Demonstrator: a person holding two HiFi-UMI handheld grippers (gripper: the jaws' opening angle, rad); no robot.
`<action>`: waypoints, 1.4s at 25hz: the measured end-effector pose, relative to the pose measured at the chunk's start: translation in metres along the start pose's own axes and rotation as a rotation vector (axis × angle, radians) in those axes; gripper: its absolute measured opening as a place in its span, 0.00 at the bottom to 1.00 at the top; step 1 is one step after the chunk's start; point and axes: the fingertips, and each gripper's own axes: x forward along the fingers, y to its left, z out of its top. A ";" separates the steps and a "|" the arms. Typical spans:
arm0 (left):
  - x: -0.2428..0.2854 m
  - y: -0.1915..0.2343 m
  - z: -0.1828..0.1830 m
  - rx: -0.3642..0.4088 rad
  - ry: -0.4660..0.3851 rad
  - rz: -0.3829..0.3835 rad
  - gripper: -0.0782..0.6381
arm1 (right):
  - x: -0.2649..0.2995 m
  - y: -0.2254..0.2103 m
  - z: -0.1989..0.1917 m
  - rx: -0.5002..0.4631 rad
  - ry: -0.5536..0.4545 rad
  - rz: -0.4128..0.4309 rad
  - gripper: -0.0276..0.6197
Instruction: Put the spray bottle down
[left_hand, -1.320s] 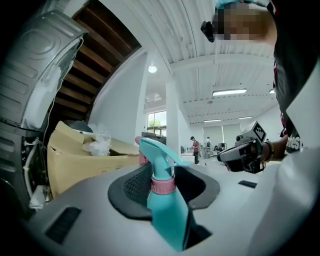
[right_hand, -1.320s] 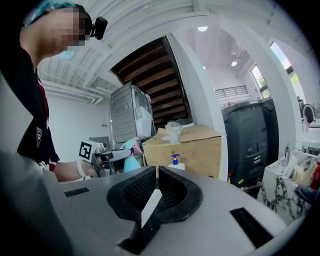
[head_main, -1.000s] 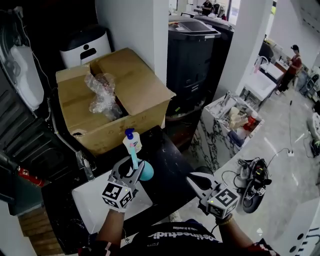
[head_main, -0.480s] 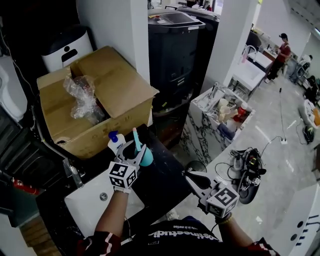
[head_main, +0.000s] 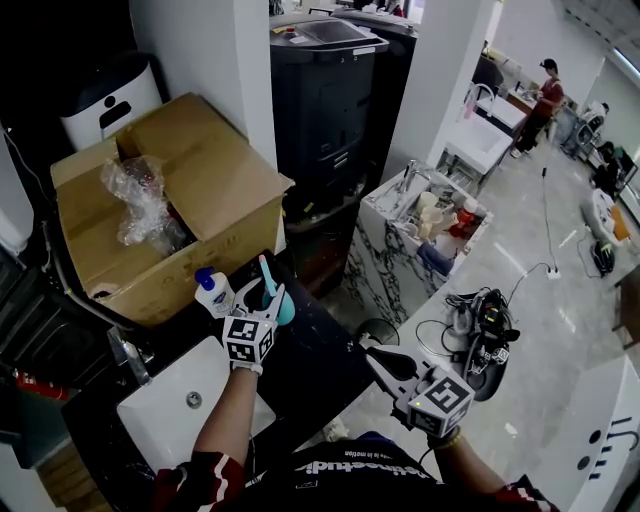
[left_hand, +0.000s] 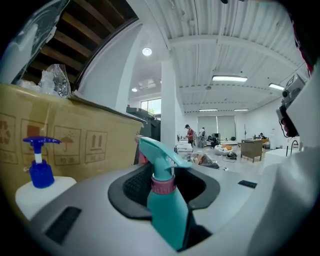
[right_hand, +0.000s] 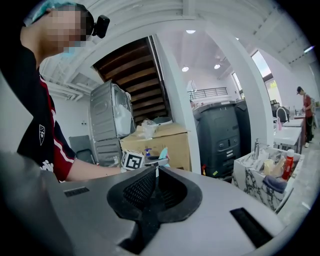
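My left gripper is shut on the teal spray bottle, gripping its body below the pink collar. The bottle stands upright between the jaws, its nozzle pointing left. It is low over the black counter, just in front of the cardboard box; whether its base touches the counter is hidden. A white pump bottle with a blue cap stands right beside it on the left. My right gripper hangs shut and empty off the counter's right edge, pointing toward the left one.
A white sink is set into the counter at the near left, with a tap. The open box holds crumpled plastic. A black appliance stands behind, and a marble-fronted stand with clutter to the right. People stand far off.
My left gripper has carried the spray bottle forward and lower, up close to the pump bottle and the box. The right gripper has shifted only slightly.
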 end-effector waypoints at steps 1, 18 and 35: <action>0.002 -0.001 -0.002 0.005 0.002 -0.002 0.32 | 0.000 0.000 0.000 0.001 0.003 -0.001 0.11; 0.003 -0.007 0.000 0.044 -0.004 -0.036 0.33 | -0.002 0.002 0.001 0.004 -0.020 0.002 0.11; -0.016 -0.015 0.024 0.038 -0.034 -0.058 0.45 | -0.008 0.010 0.004 -0.006 -0.061 0.008 0.11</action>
